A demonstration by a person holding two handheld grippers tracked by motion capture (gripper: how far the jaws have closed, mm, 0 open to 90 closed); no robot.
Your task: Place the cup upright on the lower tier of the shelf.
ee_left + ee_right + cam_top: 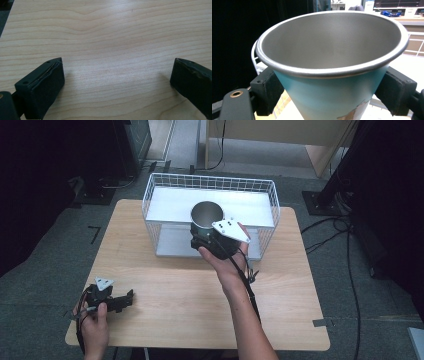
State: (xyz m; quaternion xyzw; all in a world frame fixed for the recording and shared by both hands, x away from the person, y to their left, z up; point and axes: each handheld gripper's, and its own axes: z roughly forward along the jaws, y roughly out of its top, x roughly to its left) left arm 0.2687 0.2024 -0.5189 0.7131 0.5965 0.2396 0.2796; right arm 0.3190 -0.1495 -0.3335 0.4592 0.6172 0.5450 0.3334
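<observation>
Both forearms are bare; no sleeves or gloves worn. Left gripper (131, 296): black body, grey three-cornered plate on top with small screw holes, dark cable trailing behind. Its jaws are black blocks with a screw recess and a seamed pad. Right gripper (332, 90): matching black body, grey plate, black cable, brass-coloured eyelet below one jaw.

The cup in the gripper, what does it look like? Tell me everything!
The cup is metal, dull silver inside with a rolled rim, teal outside with a scuffed patch low down. It looks empty and stands upright, mouth up. The right gripper clamps it on both sides with black pads, holding it at the white wire basket.
</observation>
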